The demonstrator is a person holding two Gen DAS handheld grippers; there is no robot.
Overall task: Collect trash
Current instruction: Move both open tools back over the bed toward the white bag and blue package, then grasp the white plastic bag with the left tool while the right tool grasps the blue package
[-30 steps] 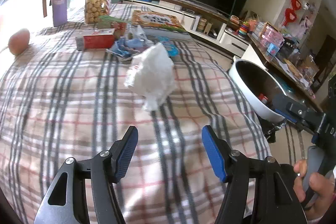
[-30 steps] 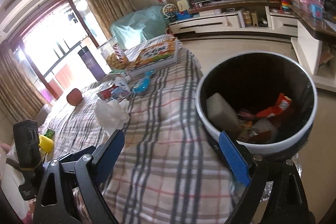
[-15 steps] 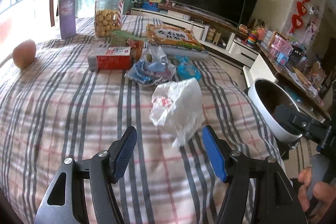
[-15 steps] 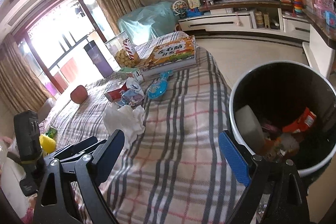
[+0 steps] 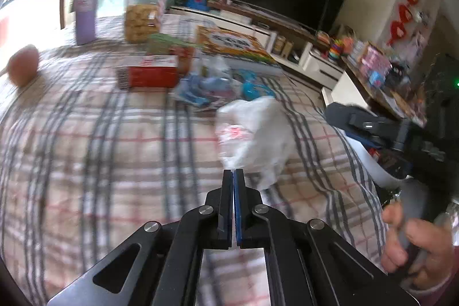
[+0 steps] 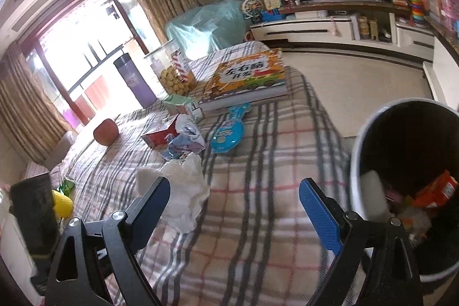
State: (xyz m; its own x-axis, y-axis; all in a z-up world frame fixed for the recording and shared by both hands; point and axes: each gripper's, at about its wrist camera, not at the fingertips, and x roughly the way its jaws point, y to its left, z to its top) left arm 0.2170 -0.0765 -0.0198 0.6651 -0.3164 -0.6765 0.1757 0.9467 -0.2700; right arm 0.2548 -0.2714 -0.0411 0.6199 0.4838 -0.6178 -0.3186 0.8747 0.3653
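Nearest to you, your left gripper point(image 5: 233, 172) has just snapped closed. Its 2 blue pads lie flat together, with the tips right at the near edge of the white plastic bag point(image 5: 255, 139). No bag shows between the pads, and the blur hides whether a thin corner got pinched. Your right gripper point(image 6: 233, 185) stands wide and empty, hanging over the plaid tablecloth point(image 5: 86, 148) between the bag and the bin point(image 6: 355, 162).

That bin sits off the table's right edge. It already holds an orange wrapper point(image 6: 436, 188), a pale block point(image 6: 373, 188) and other scraps, so part of the job looks done.

The crumpled bag lies on the cloth and looks like your next piece. If the pinch missed, you will likely need to reopen and reach a little deeper.

Just beyond it, a heap of blue wrappers point(image 5: 203, 88), a red carton point(image 5: 152, 73) and a blue packet point(image 6: 226, 131) also wait. I would guess at least 3 more trips.

Farther back, the picture book point(image 6: 246, 76), biscuit jar point(image 5: 142, 13) and purple flask point(image 5: 84, 16) look like keepers.
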